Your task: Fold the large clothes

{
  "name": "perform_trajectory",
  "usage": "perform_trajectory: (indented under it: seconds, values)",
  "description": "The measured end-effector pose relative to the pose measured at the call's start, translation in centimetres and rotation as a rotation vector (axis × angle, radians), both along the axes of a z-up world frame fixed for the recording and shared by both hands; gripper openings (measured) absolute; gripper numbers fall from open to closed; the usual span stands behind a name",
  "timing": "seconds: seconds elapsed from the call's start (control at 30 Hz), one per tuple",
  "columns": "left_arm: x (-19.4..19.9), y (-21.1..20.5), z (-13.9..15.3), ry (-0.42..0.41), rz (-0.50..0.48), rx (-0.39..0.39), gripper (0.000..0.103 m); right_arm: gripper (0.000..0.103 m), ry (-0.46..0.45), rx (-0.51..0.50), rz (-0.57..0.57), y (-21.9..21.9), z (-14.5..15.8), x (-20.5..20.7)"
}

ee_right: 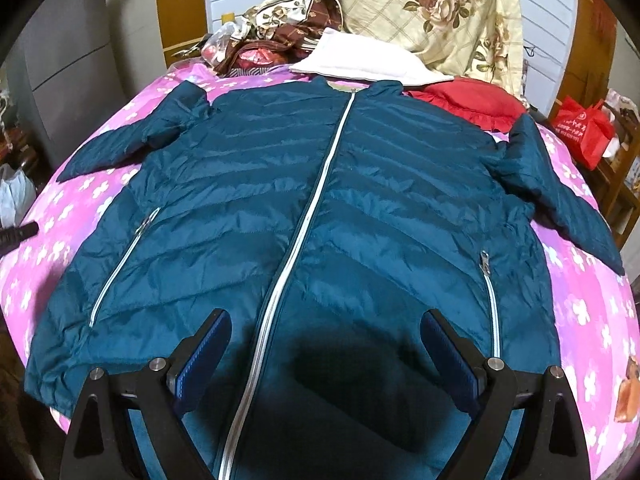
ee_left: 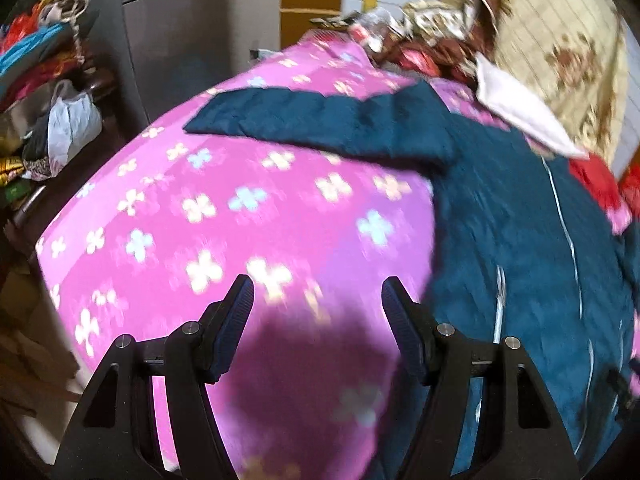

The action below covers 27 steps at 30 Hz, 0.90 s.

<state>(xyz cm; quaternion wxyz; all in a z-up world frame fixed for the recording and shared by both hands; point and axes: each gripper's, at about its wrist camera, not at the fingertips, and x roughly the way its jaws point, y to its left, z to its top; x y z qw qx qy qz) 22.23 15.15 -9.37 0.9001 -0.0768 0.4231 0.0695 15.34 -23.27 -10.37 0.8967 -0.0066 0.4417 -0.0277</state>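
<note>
Pink bedding [ee_right: 592, 280] printed with pale flowers covers the bed, and a grey wardrobe [ee_right: 72, 56] stands along its left side. At the head of the bed lie a white pillow [ee_right: 360, 62], a red cushion [ee_right: 476, 100] and a cream quilt with roses [ee_right: 440, 12] propped against the wall, next to a heap of brown patterned cloth [ee_right: 288, 28]. A red shopping bag [ee_right: 584, 128] sits off the bed's right side; in the left wrist view a white plastic bag [ee_left: 72, 124] and piled colourful fabric [ee_left: 32, 48] fill shelves to the left.

A teal padded jacket [ee_right: 304, 208] lies flat on the bed, front up, its white zip closed and both sleeves spread outward. The right gripper [ee_right: 326, 336] hovers over the jacket's lower front with its jaws wide apart, holding nothing; the zip runs between its fingers. The left gripper [ee_left: 318, 300] is likewise spread open and empty, above bare bedding [ee_left: 224, 208] just left of the jacket [ee_left: 512, 232], whose sleeve [ee_left: 320, 120] stretches across the bed ahead of it. That view is motion-blurred.
</note>
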Motion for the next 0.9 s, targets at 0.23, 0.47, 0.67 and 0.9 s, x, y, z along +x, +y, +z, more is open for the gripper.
perform_trajectory:
  seconds: [0.23,0.47,0.67,0.9]
  values:
    - [7.5,6.1,0.4,0.015,0.02,-0.252,0.066,0.094,-0.068,0.065,-0.005,-1.1,-1.0,2.1]
    - [15.4,10.8,-2.3,0.043,0.097,-0.593,0.066,0.094,-0.12,0.146,-0.012,-2.0,-2.5,3.7]
    - [19.2,12.3,-4.5,0.047,0.154,-0.709,0.066,0.094,-0.101,0.163,0.001,-2.0,-4.0,4.5]
    - [21.8,13.6,-7.2,0.066,0.188,-0.751,0.066,0.094,-0.102,0.155,0.015,-1.9,-4.7,4.7]
